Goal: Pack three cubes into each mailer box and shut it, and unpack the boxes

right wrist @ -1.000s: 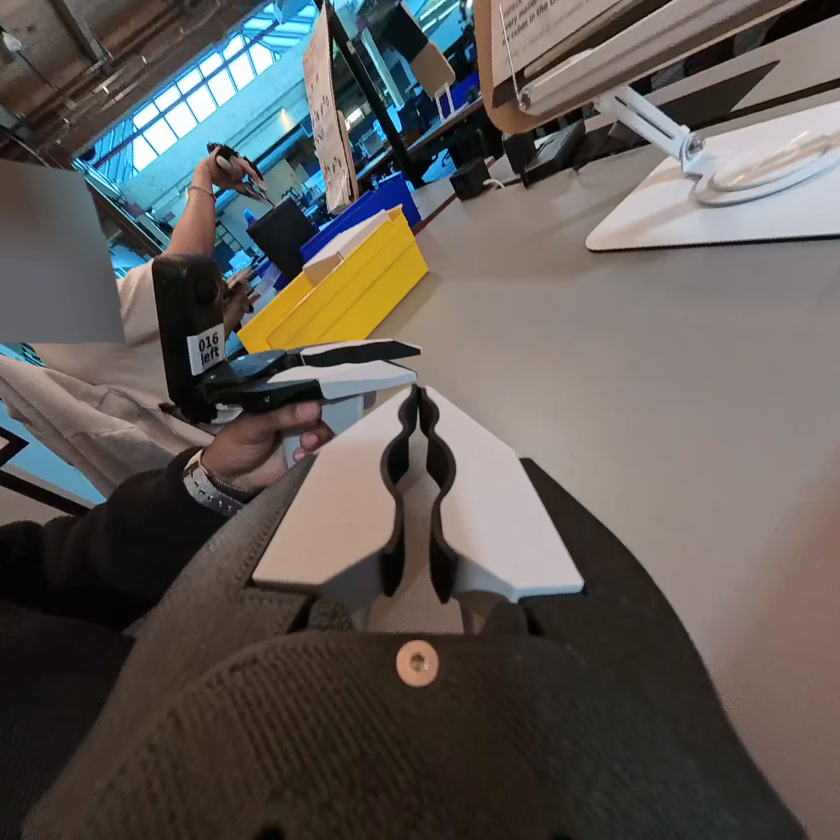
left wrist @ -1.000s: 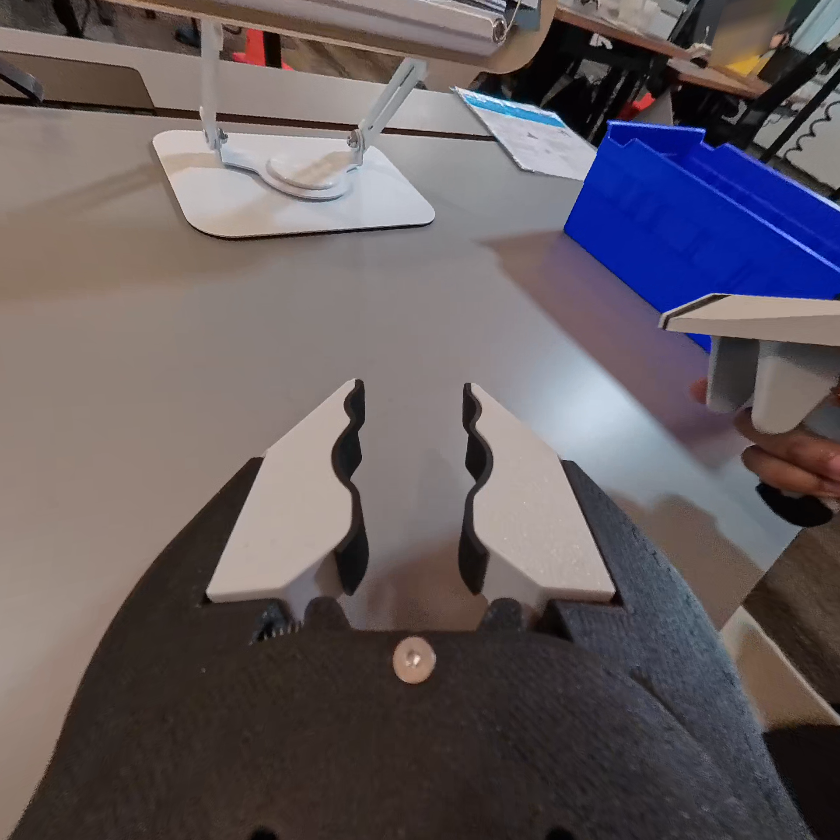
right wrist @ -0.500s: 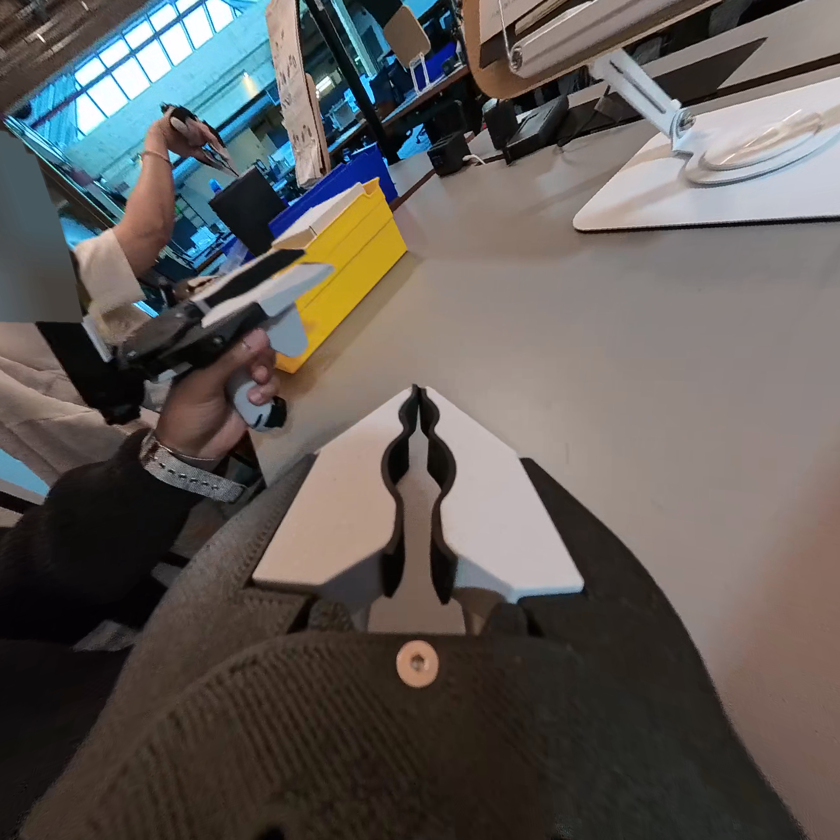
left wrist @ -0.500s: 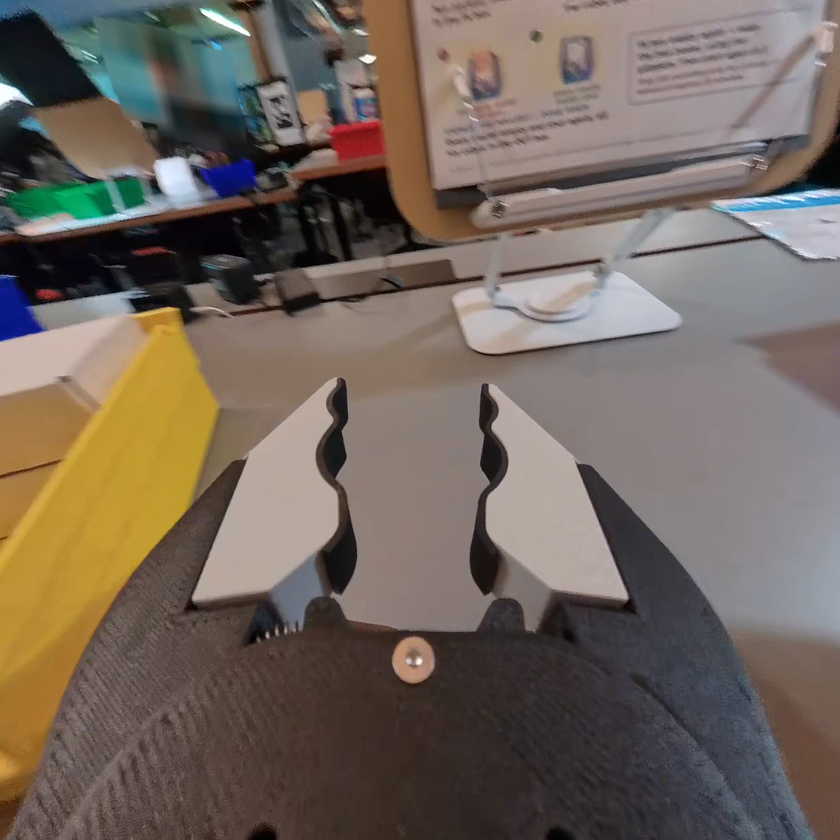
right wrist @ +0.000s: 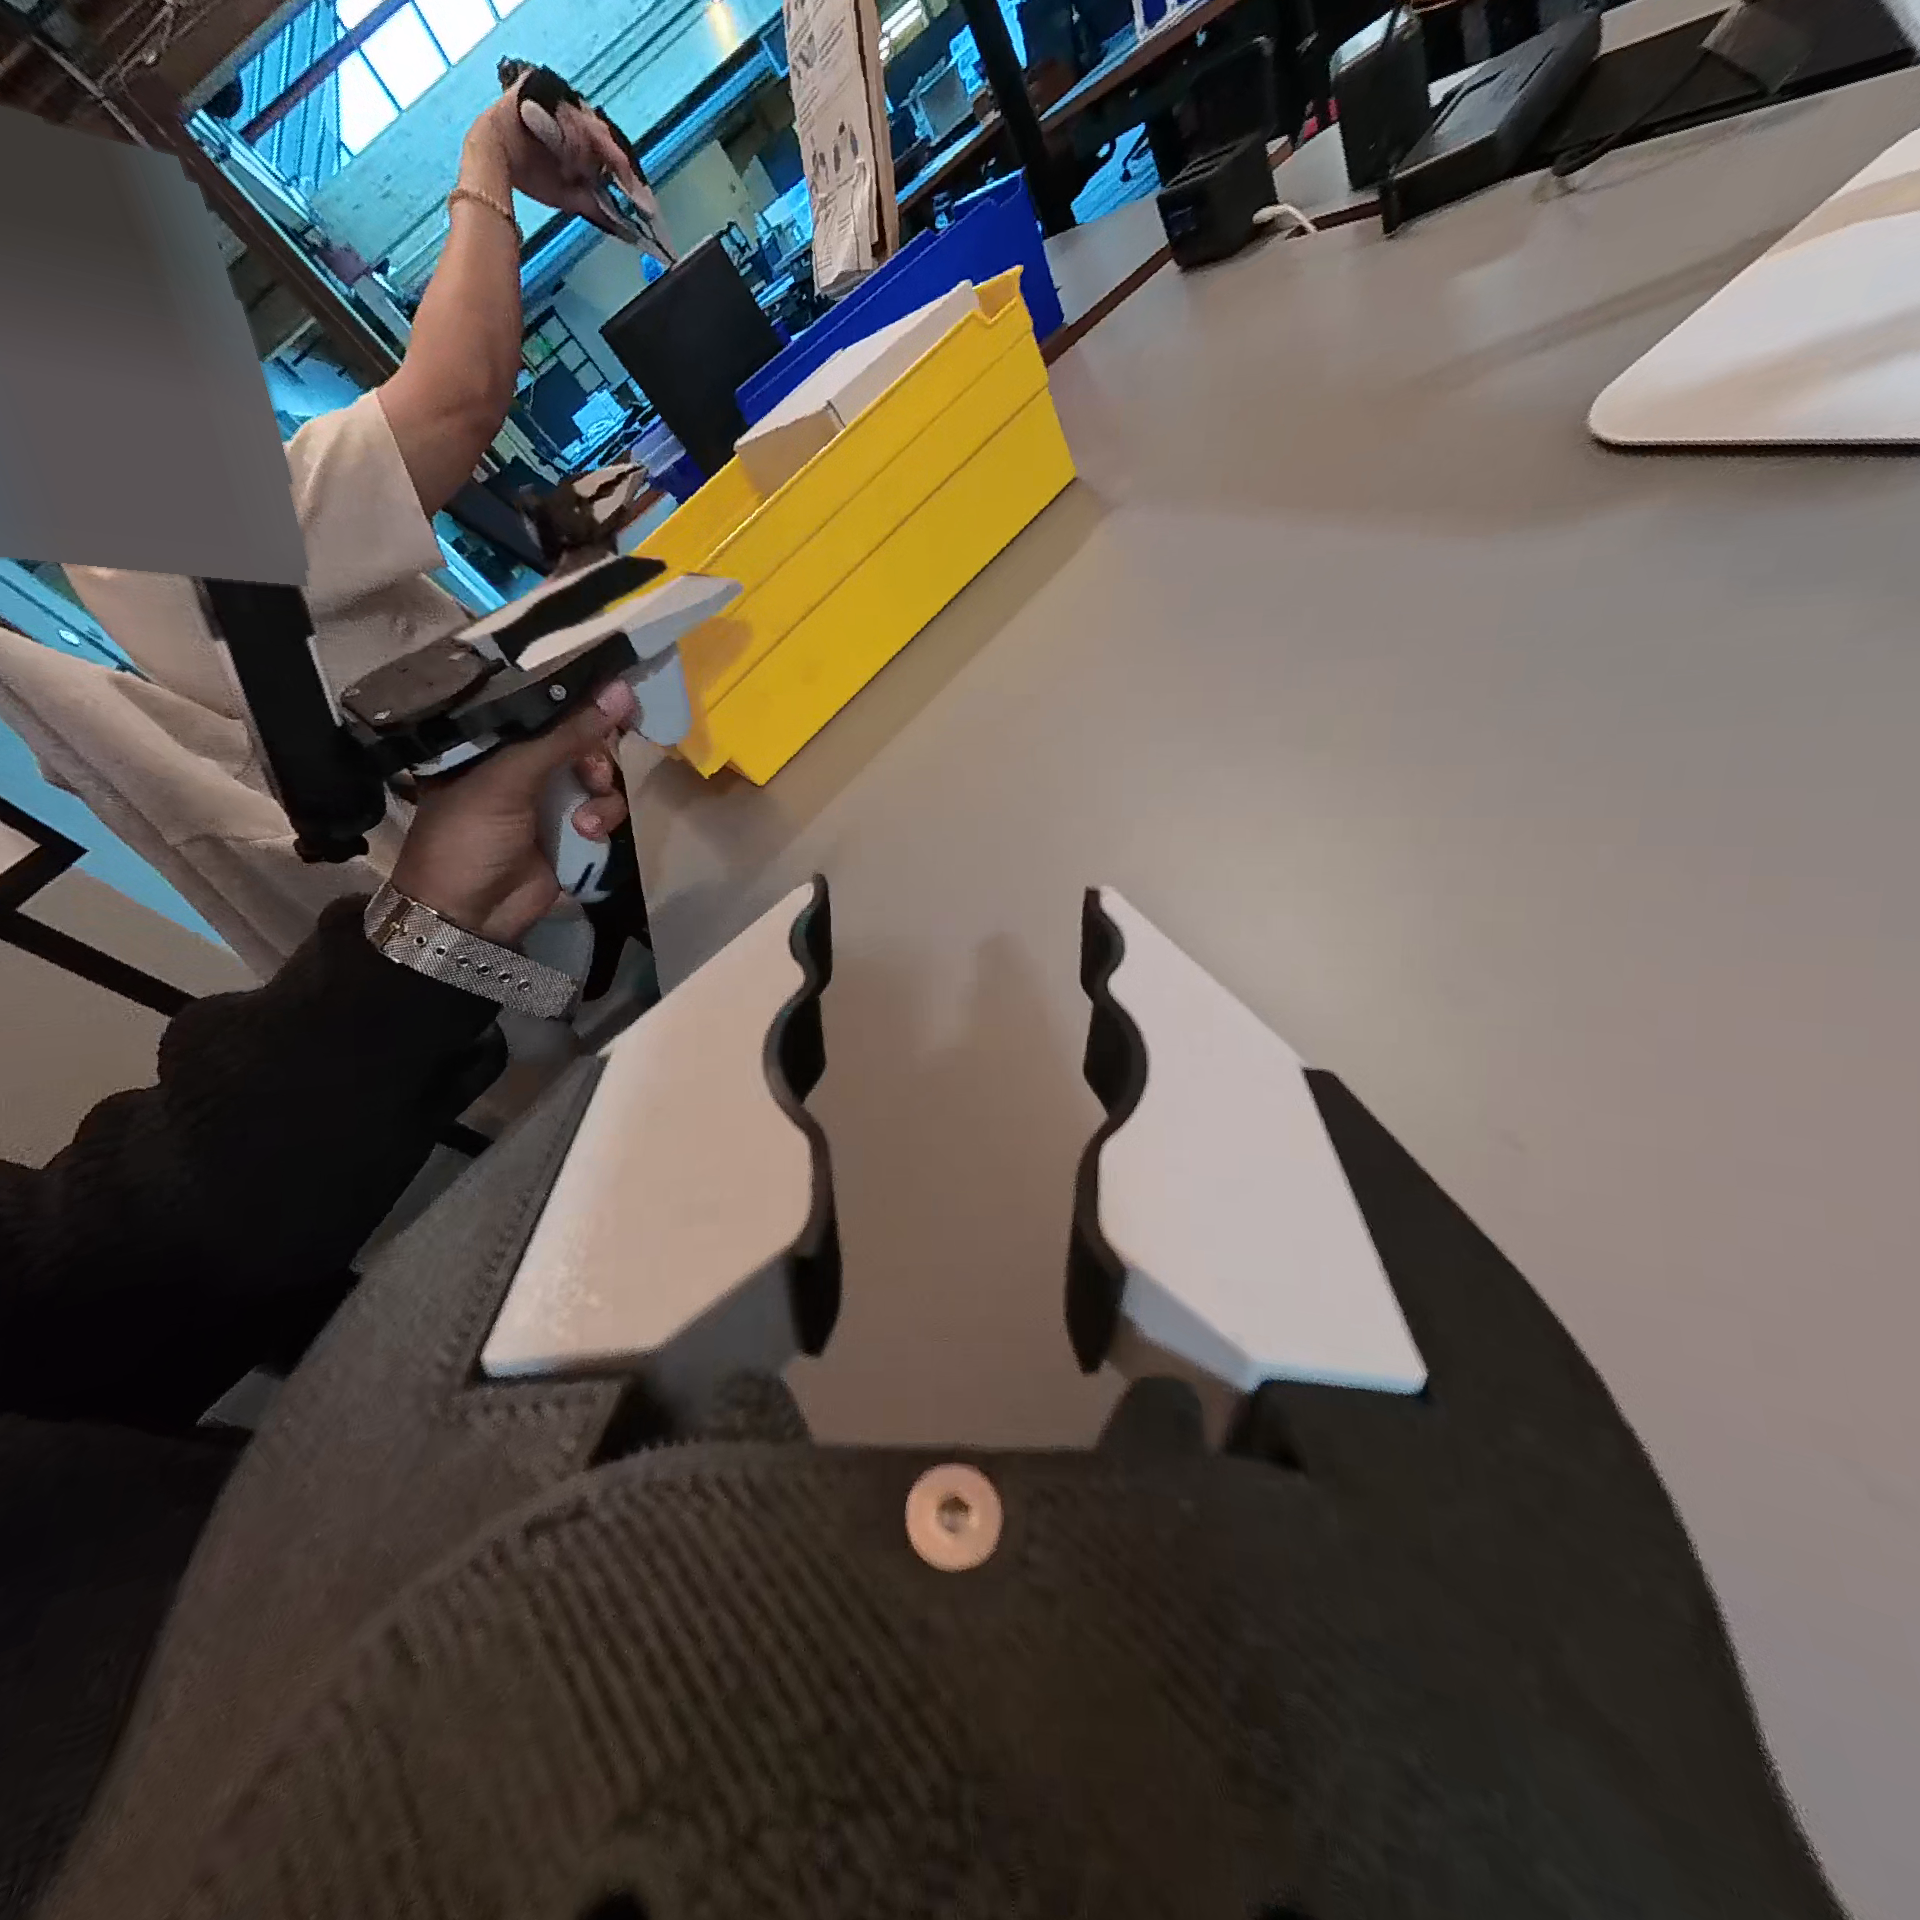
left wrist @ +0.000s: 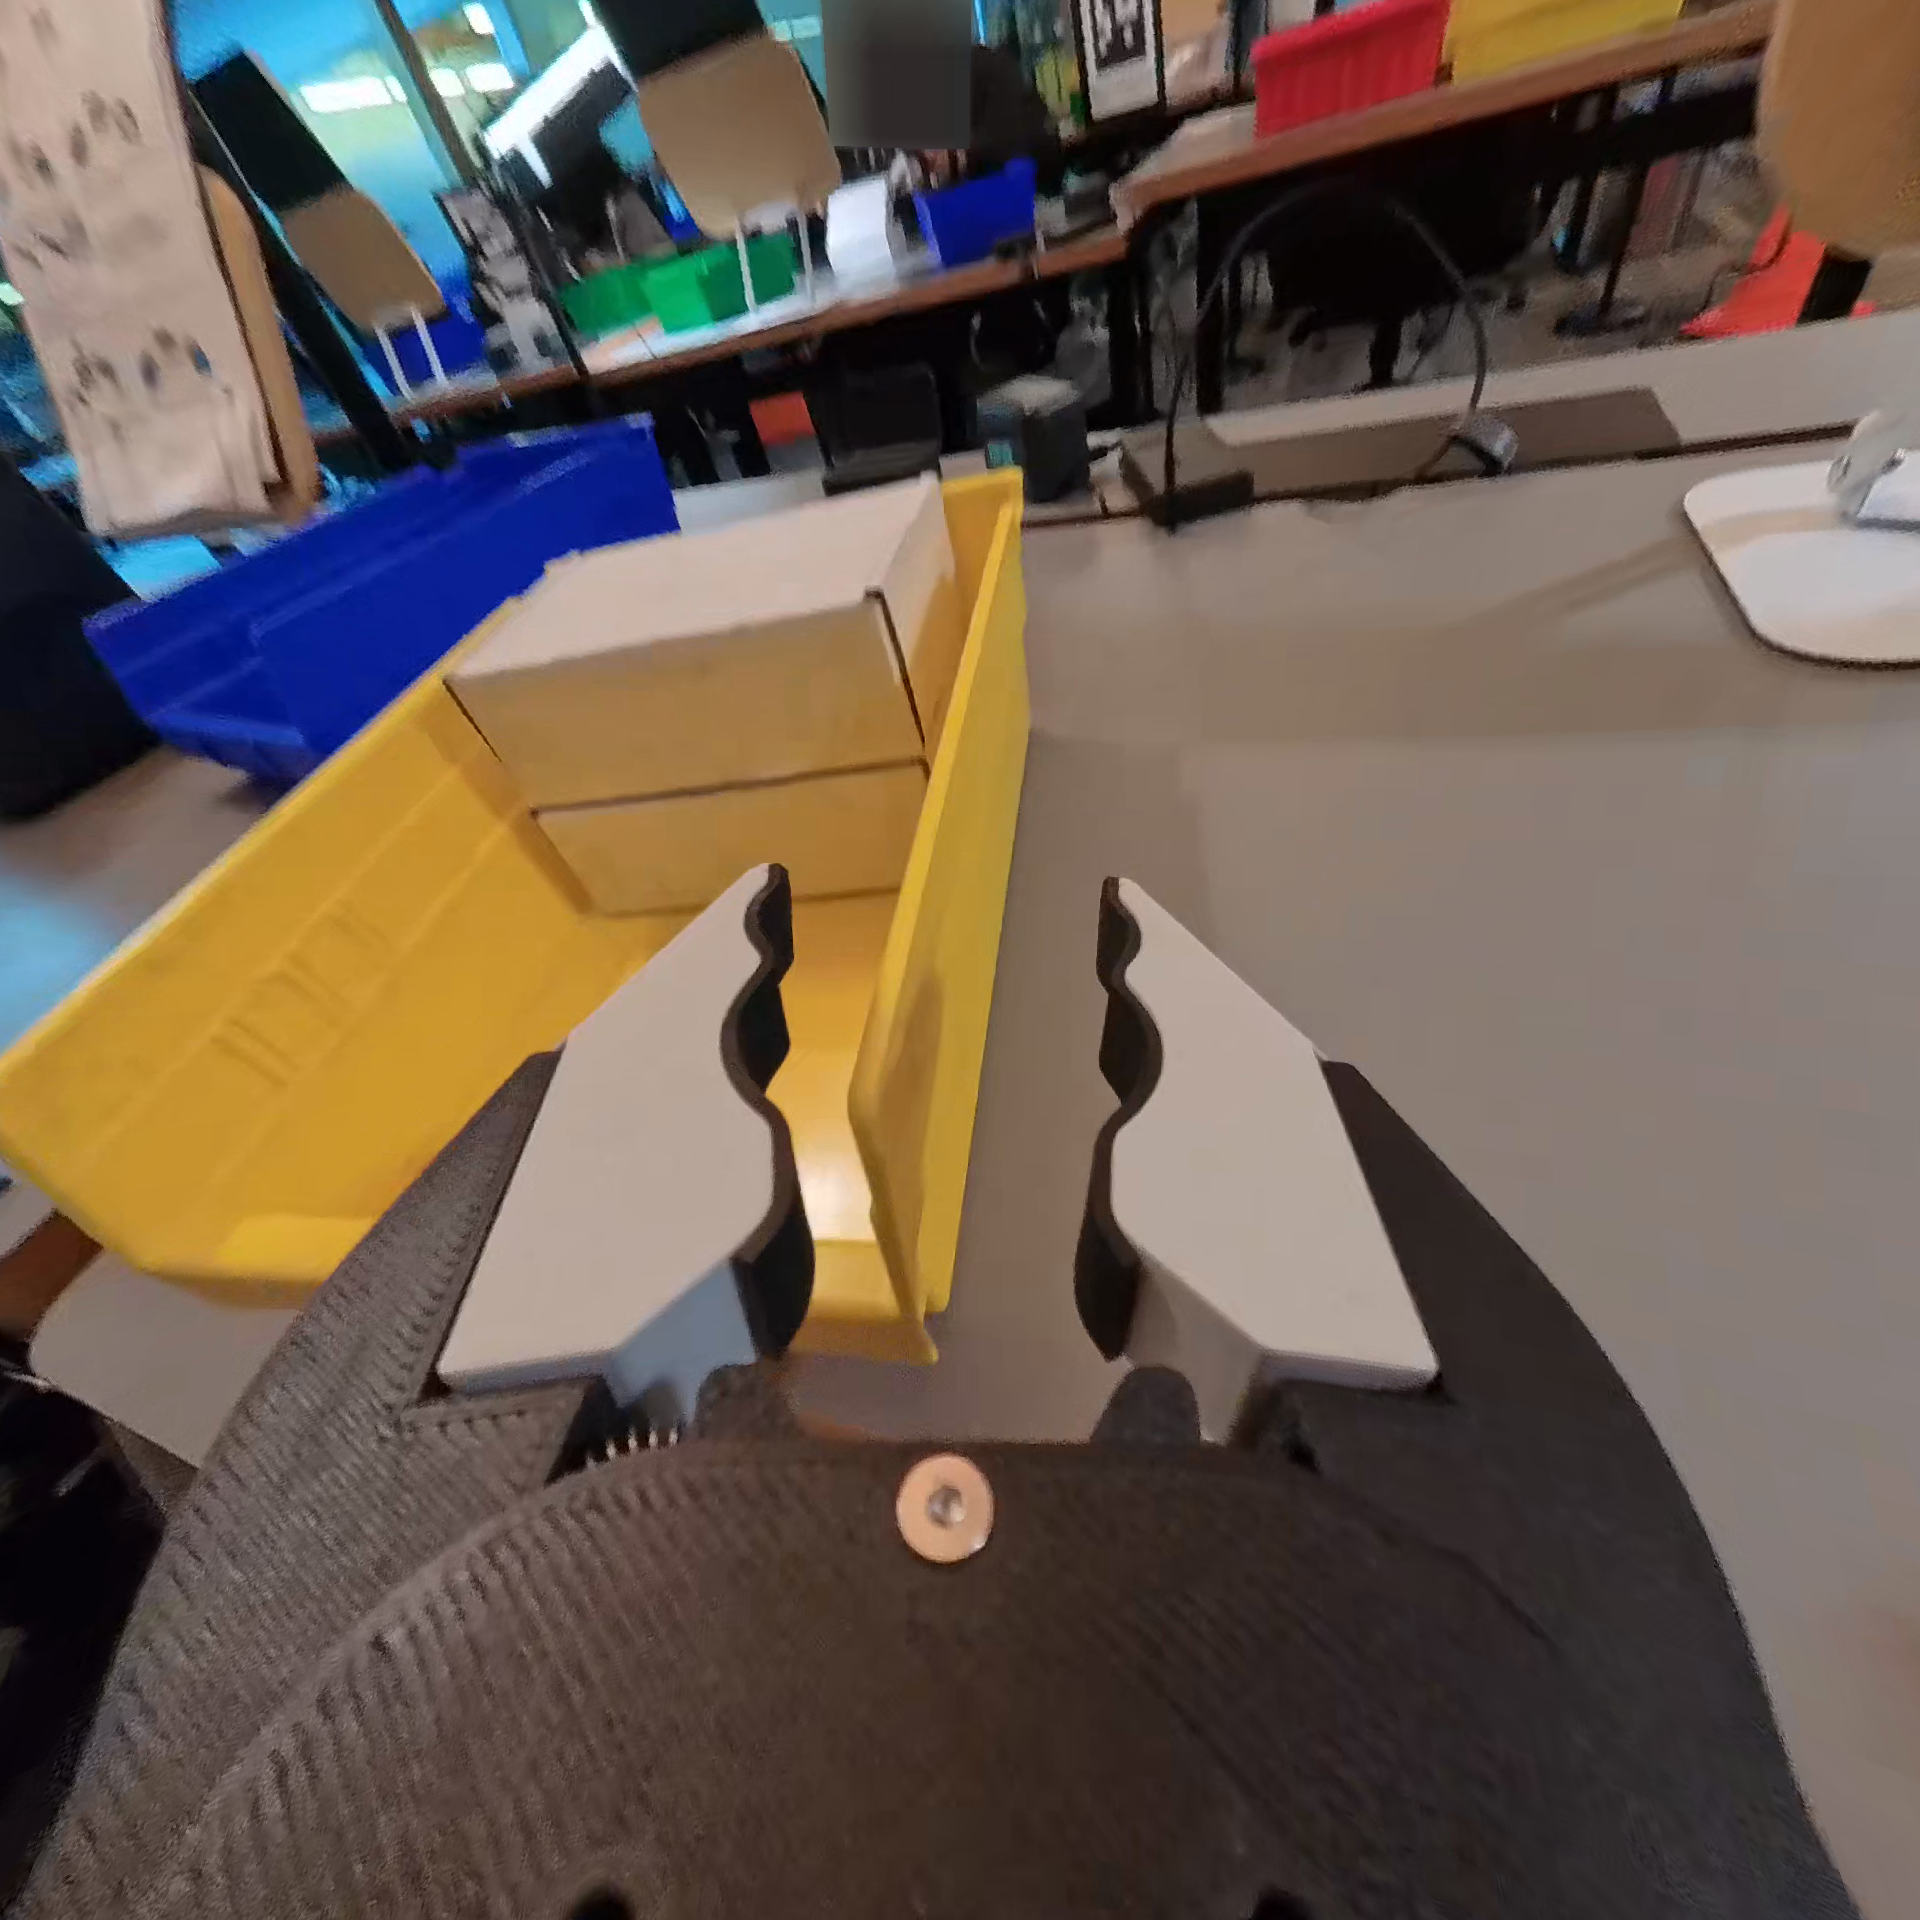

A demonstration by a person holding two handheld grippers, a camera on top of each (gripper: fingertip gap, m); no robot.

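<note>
A yellow bin (left wrist: 312,1039) stands on the grey table at the left and holds two stacked, closed cardboard mailer boxes (left wrist: 707,665). My left gripper (left wrist: 943,894) is open and empty, its fingers straddling the bin's near right wall from above. In the right wrist view the same bin (right wrist: 894,540) with the boxes (right wrist: 862,384) sits far left, and the left gripper (right wrist: 613,613) shows by its near end, held by a hand. My right gripper (right wrist: 954,894) is open and empty over bare table. No cubes are in view.
Blue bins (left wrist: 395,592) stand behind the yellow one. A white stand base (left wrist: 1818,561) lies at the table's right; it also shows in the right wrist view (right wrist: 1787,343). Another person (right wrist: 416,395) works beyond the table's left edge. Black devices and cables sit at the far edge. Across from one pair of fingers to the other is roughly 30 cm.
My left gripper has swung left from the table's middle to the yellow bin and opened wider. My right gripper has gone from shut to open.
</note>
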